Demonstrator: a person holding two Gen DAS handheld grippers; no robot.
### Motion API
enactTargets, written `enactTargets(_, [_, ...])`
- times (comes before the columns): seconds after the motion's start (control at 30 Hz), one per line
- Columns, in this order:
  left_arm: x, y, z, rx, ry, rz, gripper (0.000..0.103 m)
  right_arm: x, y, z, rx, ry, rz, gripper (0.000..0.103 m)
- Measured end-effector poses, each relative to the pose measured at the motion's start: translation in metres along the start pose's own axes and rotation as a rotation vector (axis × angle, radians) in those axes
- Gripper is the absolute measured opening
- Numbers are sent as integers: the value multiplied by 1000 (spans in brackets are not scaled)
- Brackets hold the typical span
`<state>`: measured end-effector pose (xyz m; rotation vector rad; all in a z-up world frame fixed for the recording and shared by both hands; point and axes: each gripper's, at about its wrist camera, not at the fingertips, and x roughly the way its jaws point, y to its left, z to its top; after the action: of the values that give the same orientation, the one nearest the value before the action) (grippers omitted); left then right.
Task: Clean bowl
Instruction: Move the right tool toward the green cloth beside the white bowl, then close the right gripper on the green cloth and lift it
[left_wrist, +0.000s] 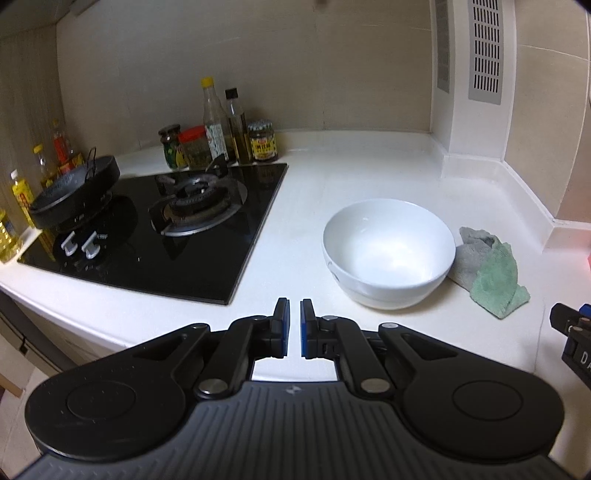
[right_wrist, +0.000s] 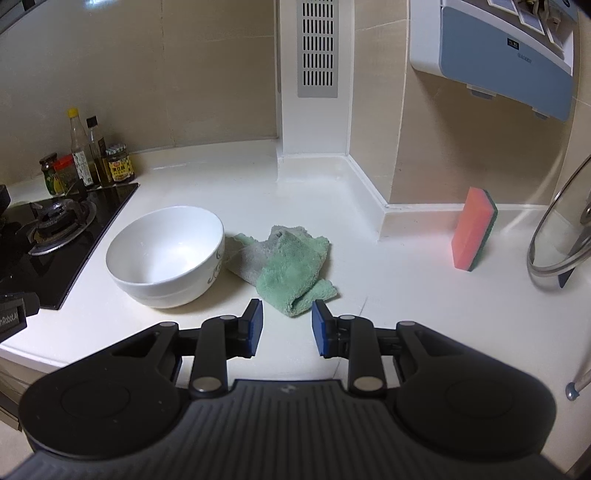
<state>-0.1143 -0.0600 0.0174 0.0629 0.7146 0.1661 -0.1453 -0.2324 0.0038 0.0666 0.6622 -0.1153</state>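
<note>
My right gripper (right_wrist: 287, 328) hung over the front edge of the counter (right_wrist: 388, 295) with its blue pads well apart and nothing between them, lined up on the near corner of the green-and-grey cloth (right_wrist: 286, 266). My left gripper (left_wrist: 293, 326) was nearly closed, only a thin slit left between the pads, and it gripped nothing either; it sat low and a little left of the bowl (left_wrist: 388, 251).

The white bowl stood upright on the counter, between the black hob (left_wrist: 155, 225) and the cloth, which lay crumpled against its right side. It looked like glazed ceramic to me: stiff, fairly heavy, slick and liable to chip if knocked. It appeared dry and empty inside. I judged the rim the only sensible hold, one pad inside the wall and one outside, and my left jaws would need to widen first.

The cloth was the opposite: soft, light, floppy, sure to bunch. I reckoned a raised fold near its front would give the right pads plenty to bite. A pink sponge (right_wrist: 474, 230) stood on edge well off to the right.
</note>
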Motion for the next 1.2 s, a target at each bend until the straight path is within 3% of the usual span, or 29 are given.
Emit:
enactTargets(0.33, [26, 7, 10, -6, -17, -40, 5, 9, 1, -2, -4, -75, 21, 25])
enactTargets(0.77, [40, 16, 8, -24, -84, -61, 5, 56, 0, 1, -2, 3, 12, 25])
enactTargets(1.2, [64, 22, 19, -31, -63, -34, 5, 95, -14, 12, 48, 31, 3, 25])
